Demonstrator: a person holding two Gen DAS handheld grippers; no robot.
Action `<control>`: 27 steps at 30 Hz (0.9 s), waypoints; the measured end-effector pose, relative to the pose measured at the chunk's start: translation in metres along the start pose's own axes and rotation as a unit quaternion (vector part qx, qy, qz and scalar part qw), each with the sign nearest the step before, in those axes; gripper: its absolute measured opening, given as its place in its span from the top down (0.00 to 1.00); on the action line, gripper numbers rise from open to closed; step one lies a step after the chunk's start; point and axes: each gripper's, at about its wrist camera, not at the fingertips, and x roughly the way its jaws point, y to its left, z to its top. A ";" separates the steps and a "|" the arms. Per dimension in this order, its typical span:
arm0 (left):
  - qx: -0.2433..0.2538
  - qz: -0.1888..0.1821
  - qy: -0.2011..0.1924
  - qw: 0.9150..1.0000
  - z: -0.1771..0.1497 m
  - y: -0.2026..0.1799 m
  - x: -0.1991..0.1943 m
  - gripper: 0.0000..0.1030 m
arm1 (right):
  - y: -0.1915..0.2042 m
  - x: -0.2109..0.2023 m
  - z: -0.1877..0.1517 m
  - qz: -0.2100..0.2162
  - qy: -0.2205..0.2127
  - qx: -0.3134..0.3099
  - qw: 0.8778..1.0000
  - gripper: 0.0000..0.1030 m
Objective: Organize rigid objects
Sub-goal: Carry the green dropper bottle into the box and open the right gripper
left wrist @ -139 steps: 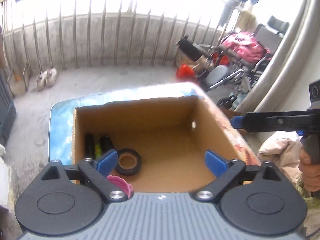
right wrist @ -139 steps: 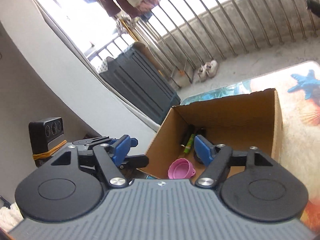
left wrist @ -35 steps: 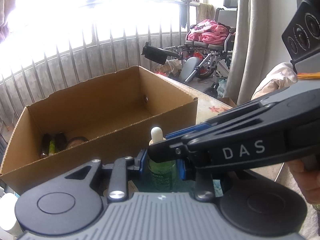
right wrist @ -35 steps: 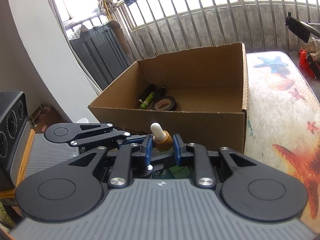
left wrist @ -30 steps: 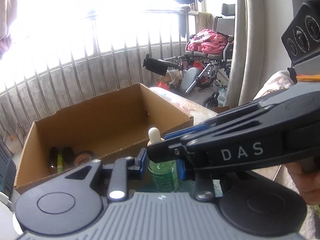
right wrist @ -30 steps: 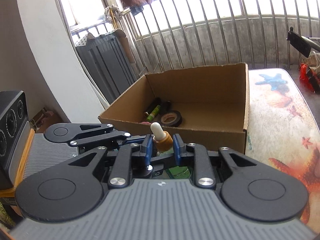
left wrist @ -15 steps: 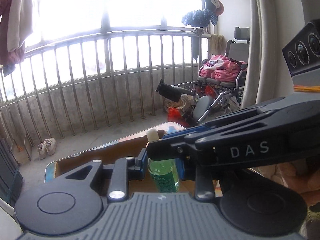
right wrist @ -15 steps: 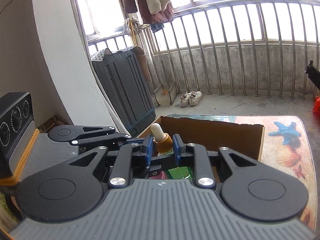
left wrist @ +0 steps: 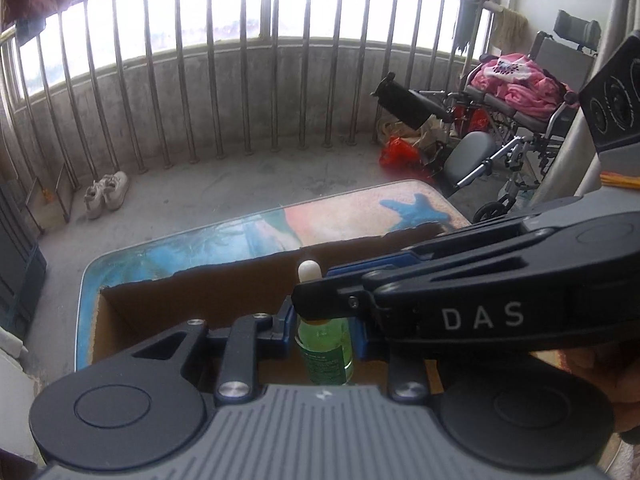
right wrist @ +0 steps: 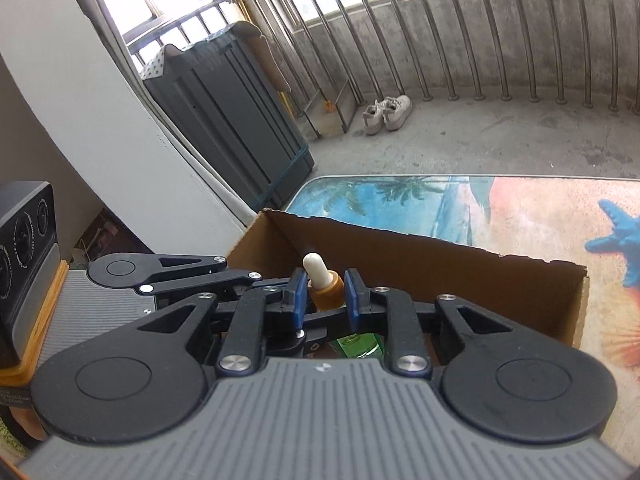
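Note:
A small green dropper bottle (left wrist: 326,360) with a white rubber bulb and an amber collar hangs upright, held by both grippers. My left gripper (left wrist: 323,332) is shut on its green body. Crossing in from the right, my right gripper (right wrist: 325,300) is shut on the amber collar (right wrist: 326,294), just under the bulb. The bottle is above the open cardboard box (right wrist: 440,268), inside its near rim. The box stands on the beach-print table (right wrist: 520,208). The gripper bodies hide the box floor and whatever lies in it.
A metal railing runs round the balcony behind the table. A wheelchair (left wrist: 520,112) with pink cloth and a red bag (left wrist: 400,152) stand at the right. White shoes (left wrist: 106,194) lie on the floor by a dark cabinet (right wrist: 232,120).
Both grippers carried the bottle forward from in front of the box to over its opening. The tape roll and dark tubes inside the box have dropped out of sight.

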 end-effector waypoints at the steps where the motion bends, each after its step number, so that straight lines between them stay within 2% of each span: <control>1: -0.008 0.000 0.009 1.000 0.001 0.004 0.008 0.73 | -0.004 0.011 0.003 0.000 0.007 0.003 1.000 0.82; 9: -0.020 0.028 0.056 0.998 0.002 0.019 0.046 0.75 | -0.029 0.061 0.009 0.007 0.040 0.018 0.999 0.83; 13: -0.031 0.023 0.074 0.996 0.001 0.024 0.054 0.75 | -0.036 0.074 0.008 0.012 0.049 0.022 0.999 0.86; 16: -0.036 0.023 0.073 0.996 0.003 0.023 0.055 0.75 | -0.038 0.075 0.007 0.020 0.046 0.024 0.998 0.86; 19: -0.034 0.025 0.072 0.997 0.004 0.022 0.051 0.67 | -0.035 0.072 0.007 0.023 0.042 0.022 0.999 0.85; 21: -0.029 0.022 0.069 0.997 0.005 0.018 0.048 0.52 | -0.033 0.067 0.006 0.027 0.040 0.024 0.999 0.85; 24: -0.016 0.031 0.056 0.998 0.007 0.012 0.038 0.37 | -0.029 0.056 0.005 0.026 0.032 0.026 0.999 0.83; 27: -0.010 0.044 0.048 0.998 0.008 0.006 0.025 0.30 | -0.024 0.037 0.003 0.024 0.016 0.030 0.999 0.80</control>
